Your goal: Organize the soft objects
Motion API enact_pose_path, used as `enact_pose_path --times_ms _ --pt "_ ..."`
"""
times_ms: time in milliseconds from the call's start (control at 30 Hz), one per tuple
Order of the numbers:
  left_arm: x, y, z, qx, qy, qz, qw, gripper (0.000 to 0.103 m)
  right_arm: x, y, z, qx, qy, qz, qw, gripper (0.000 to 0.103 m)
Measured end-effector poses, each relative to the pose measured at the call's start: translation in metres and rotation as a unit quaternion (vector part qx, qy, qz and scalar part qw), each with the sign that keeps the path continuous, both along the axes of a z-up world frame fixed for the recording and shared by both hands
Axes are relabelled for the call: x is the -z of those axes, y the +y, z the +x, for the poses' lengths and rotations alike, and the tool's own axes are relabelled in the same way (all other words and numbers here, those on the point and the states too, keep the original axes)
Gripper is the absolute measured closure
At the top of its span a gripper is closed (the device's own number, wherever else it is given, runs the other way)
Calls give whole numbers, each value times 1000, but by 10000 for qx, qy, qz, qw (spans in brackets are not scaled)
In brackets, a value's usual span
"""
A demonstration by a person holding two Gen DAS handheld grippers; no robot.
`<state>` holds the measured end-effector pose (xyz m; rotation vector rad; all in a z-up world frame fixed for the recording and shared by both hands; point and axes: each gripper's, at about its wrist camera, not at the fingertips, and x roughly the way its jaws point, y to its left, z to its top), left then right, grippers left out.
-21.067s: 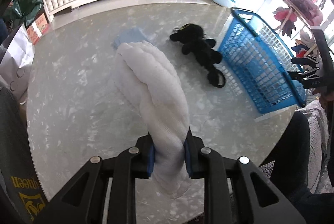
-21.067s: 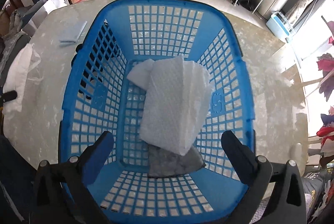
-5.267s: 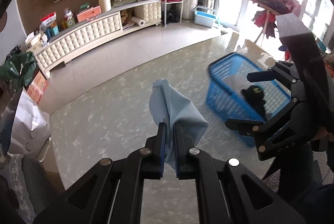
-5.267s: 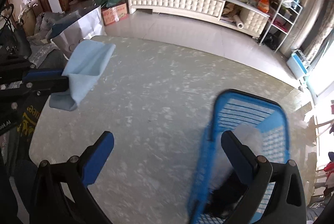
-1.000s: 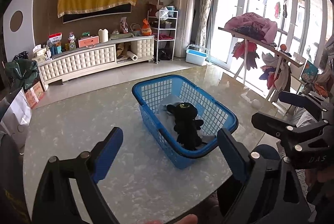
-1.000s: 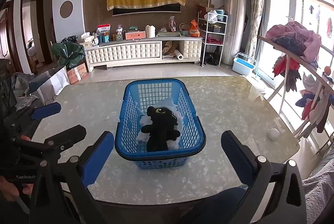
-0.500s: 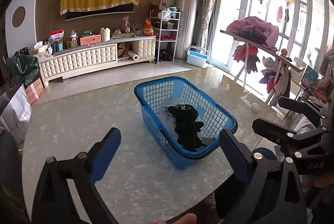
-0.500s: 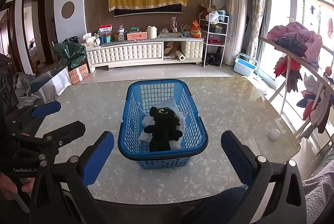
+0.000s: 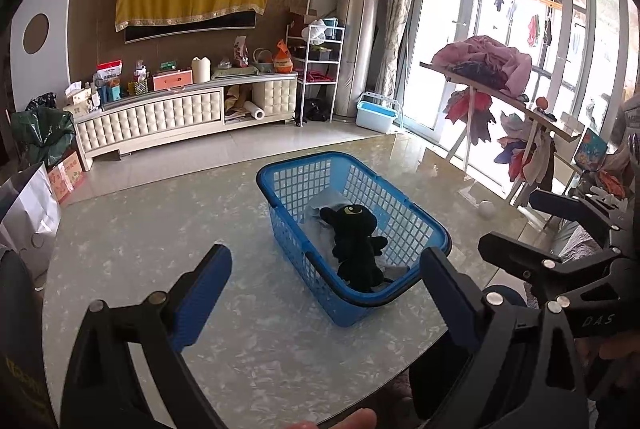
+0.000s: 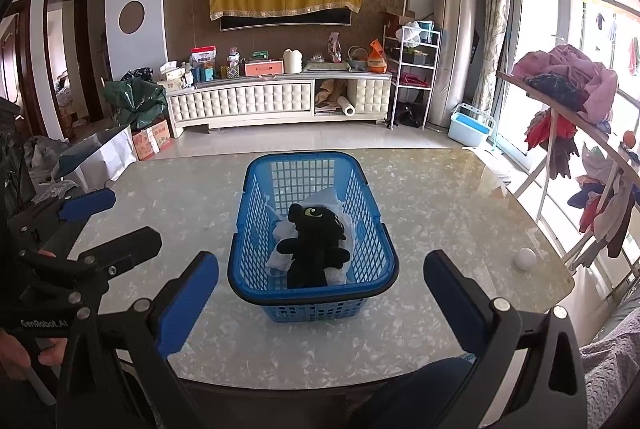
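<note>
Fuzzy black plush lies on crumpled white cloths in a blue lattice basket (both tools gape, empty).

Bright daylight from windows at right, glare on tabletop, sharp focus, fisheye warp + dark corners.

A home living room: TV cabinet, clothes rack.

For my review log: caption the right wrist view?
Open right claw faces basket holding plush and cloths.
</note>
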<state>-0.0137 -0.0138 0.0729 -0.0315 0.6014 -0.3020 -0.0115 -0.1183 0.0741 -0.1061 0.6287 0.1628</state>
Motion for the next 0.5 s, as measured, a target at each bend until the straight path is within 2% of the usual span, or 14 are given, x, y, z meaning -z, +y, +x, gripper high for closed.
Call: enact_pose_path --times_ms 433,500 --pt "-2 -1 -3 59 -23 -18 10000 9 2 -1 -4 -13 15 70 10000 0" --pt "-3 0 -4 0 -70 -12 10000 5 2 0 -5 -16 7 60 10000 0"
